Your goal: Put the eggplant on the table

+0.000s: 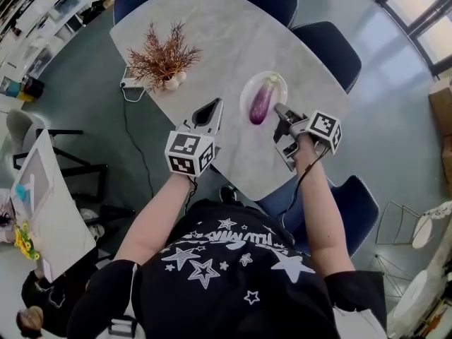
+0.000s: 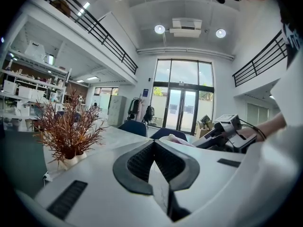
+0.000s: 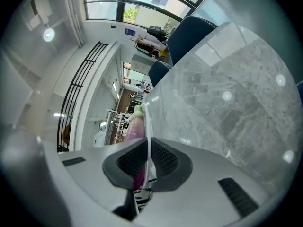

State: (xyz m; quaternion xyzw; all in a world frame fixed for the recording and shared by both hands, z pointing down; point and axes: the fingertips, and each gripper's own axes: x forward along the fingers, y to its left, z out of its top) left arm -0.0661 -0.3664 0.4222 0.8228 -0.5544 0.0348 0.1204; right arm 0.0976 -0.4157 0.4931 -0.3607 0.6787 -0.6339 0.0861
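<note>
- Right gripper view: right tool (image 3: 147, 141) is clamping the thin white plate (image 3: 149, 122) by its rim, long purple eggplant (image 3: 135, 128) lying on it.
- Left tool (image 2: 154, 143) is resting closed, empty.
- Next, likely: tipping eggplant onto grey marble worktop (image 3: 236, 89).

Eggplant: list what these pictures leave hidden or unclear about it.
Right gripper view: the right tool, shut on the rim of the plate, and that rim cover most of the eggplant.
Left gripper view: only a small pale shape shows past the shut left tool; eggplant and plate cannot be told apart.
Head view: its underside, against the plate, is hidden.
</note>
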